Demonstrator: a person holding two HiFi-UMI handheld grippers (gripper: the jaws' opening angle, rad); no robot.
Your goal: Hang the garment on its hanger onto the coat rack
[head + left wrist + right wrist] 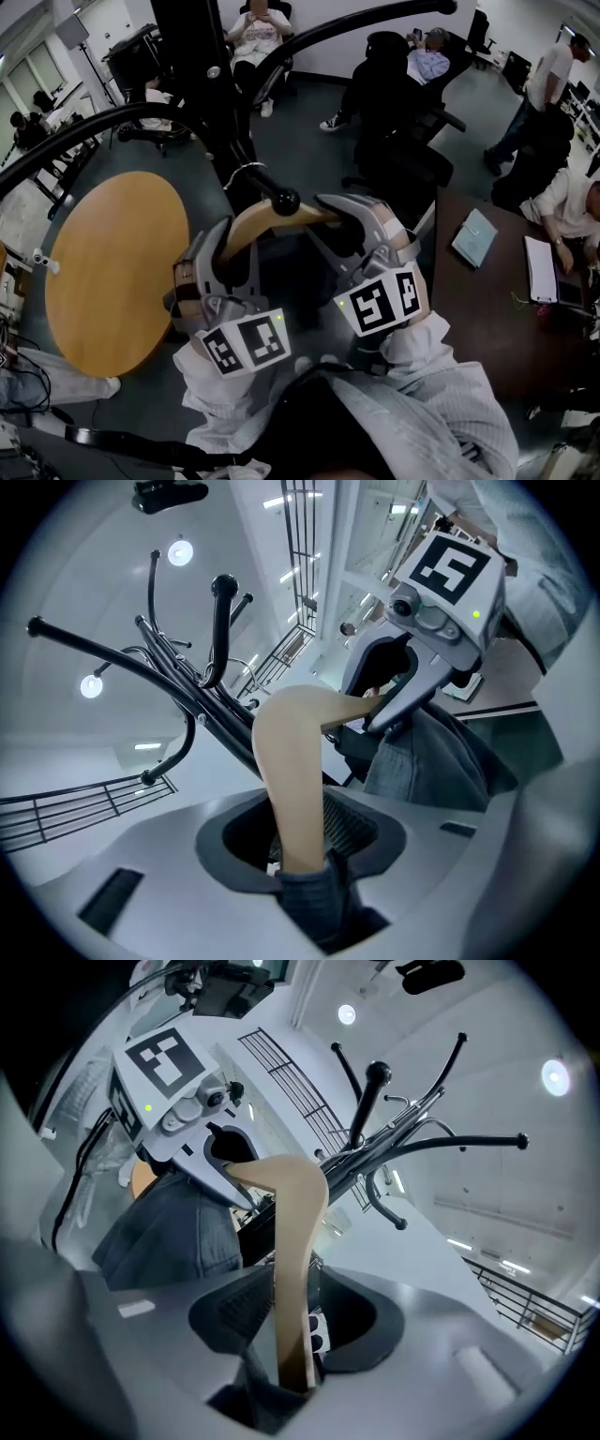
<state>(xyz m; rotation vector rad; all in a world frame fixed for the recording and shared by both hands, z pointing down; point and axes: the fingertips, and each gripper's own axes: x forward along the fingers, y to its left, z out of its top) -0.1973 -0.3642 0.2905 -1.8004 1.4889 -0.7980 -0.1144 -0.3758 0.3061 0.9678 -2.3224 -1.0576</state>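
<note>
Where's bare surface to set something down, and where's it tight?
Free: round wooden table left of the coat rack, top nearly all bare; dark desk at right, on the near side of the teal notebook. Its right edge is crowded with papers. Tight around the hanger, between the rack's arms.

Left tool (221, 249) round left end of hanger (272, 217), right tool (343, 227) round right end; coat rack (202, 94) behind, table (112, 272) left.

No readable text, labels, brands or numbers visible.
</note>
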